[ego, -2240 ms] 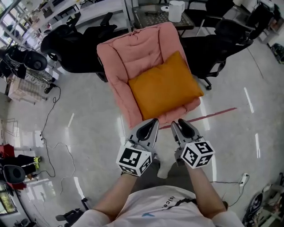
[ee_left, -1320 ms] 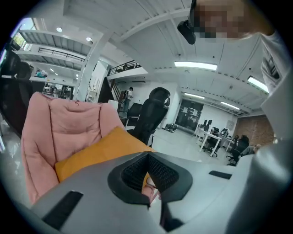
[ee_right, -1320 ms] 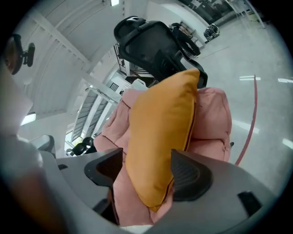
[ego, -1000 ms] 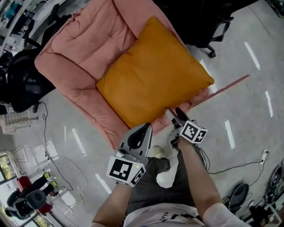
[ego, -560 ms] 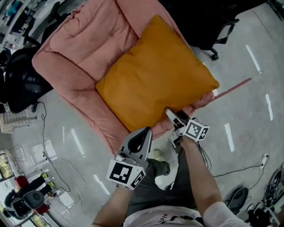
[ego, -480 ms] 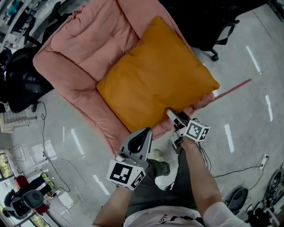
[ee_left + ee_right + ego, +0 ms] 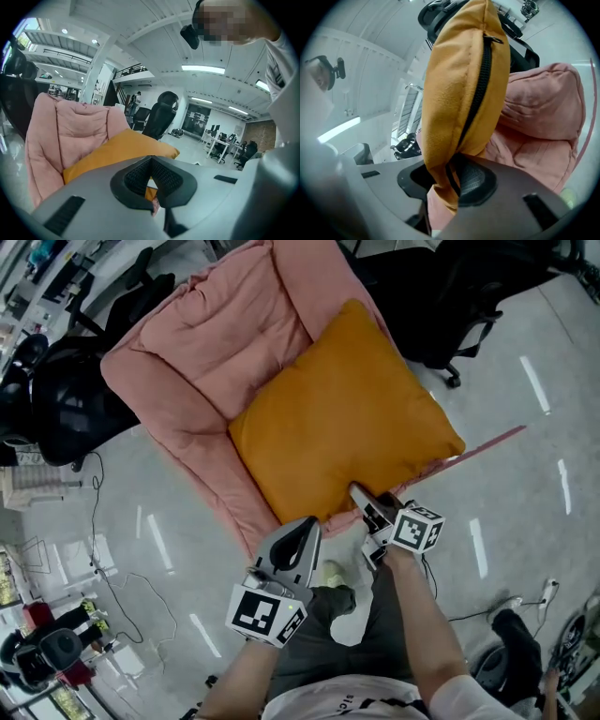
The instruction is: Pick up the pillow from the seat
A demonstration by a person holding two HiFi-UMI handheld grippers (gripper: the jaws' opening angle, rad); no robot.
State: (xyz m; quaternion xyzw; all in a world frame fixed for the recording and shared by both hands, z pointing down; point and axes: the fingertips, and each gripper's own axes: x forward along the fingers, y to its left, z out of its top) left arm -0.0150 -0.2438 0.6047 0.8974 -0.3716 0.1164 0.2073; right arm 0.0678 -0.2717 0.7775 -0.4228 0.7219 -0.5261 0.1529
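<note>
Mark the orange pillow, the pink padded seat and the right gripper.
orange fabric pillow (image 7: 347,418): head view, middle of its top face.
pink padded seat (image 7: 225,334): head view, quilted backrest.
right gripper (image 7: 360,495): head view, jaw tips; the jaws have just been closing, with the pillow's zipped edge between them.

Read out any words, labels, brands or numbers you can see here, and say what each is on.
No text is legible.
Dark print on the person's white shirt: too small and cut off to read.
Left gripper and right gripper: their cubes bear black-and-white square markers only, no words.
</note>
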